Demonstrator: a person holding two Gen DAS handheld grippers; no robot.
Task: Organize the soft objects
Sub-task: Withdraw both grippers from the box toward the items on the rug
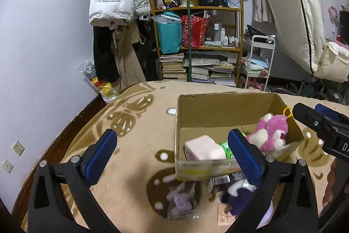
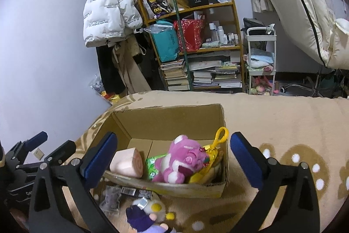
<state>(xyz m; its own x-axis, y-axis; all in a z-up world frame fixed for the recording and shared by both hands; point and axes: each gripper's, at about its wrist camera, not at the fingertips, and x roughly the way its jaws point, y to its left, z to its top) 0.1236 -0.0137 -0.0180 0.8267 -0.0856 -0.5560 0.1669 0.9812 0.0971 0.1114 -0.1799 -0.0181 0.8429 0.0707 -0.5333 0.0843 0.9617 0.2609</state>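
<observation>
- Clearly, both grippers stand spread wide and hold nothing: the left gripper [image 1: 172,156] and the right gripper [image 2: 173,156] each show their blue pads far apart, with no object pressed between them.
- A cardboard box [image 2: 165,117] sits open-topped on a tan blanket with brown flower shapes [image 2: 283,123]; in both wrist views it lies just ahead of and below the fingertips.
- Inside the box, a pink-and-white plush bear [image 2: 183,161] lies against the near right side. In the right wrist view it sits between the two pads, lower than them and untouched.
- Left of the bear in that box are a pale pink rolled plush [image 2: 127,162] and a green packet [image 2: 153,164]; a yellow clip-on toy [image 2: 214,150] leans in the right corner behind the bear.
- From the left wrist view, the left gripper's right finger [image 1: 244,156] crosses in front of the box's near wall, covering part of the green packet, while its left finger [image 1: 100,156] hangs over bare blanket well to the left of the box.
- Outside the box, on the blanket close to its near wall, lie a purple plush in a clear bag [image 1: 182,203], a dark barcode-labelled packet [image 1: 226,178], and a dark purple and white plush toy [image 2: 146,214]. These lie nearest the cameras, below the fingers.
- The right gripper's black body shows at the right edge of the left wrist view, beside the box's right wall.
</observation>
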